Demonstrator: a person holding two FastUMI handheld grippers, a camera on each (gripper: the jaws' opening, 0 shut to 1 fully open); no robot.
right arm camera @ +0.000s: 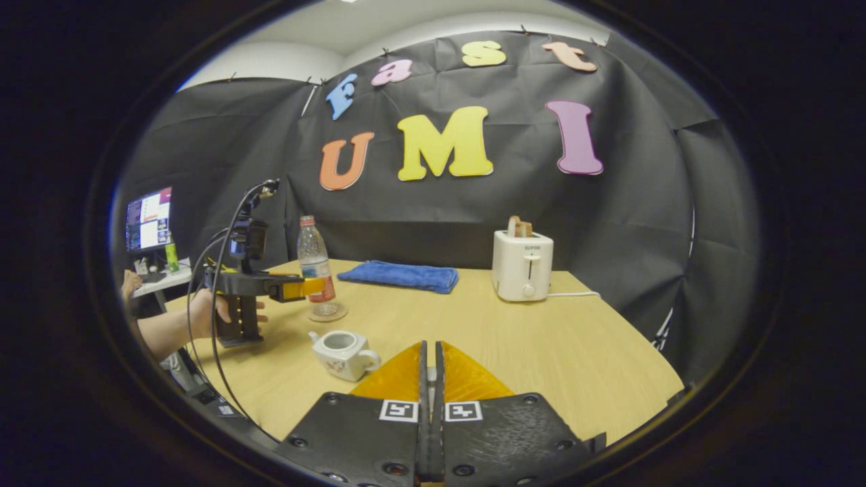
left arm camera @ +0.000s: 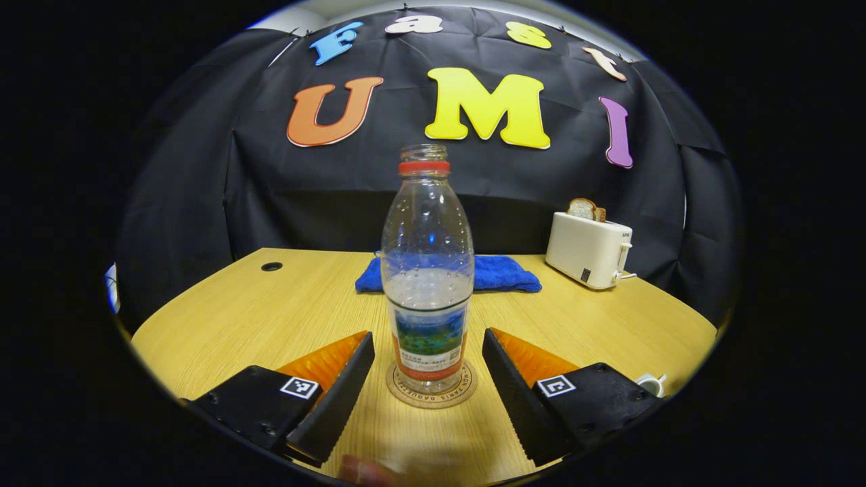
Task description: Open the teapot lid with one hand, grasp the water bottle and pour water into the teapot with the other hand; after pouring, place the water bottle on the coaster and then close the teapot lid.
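Observation:
A clear, uncapped water bottle with a red neck ring stands upright on a round coaster, about half full. My left gripper is open, one finger on each side of the bottle's lower part, apart from it. In the right gripper view the bottle and coaster sit at the table's left, with the left gripper held by a hand beside them. The white teapot stands lidless in front of it. My right gripper is shut on a pale sliver, seemingly the teapot lid.
A folded blue towel lies at the back of the wooden table. A white toaster with bread in it stands at the back right. A monitor sits on a side desk at left. The teapot's edge peeks in at right.

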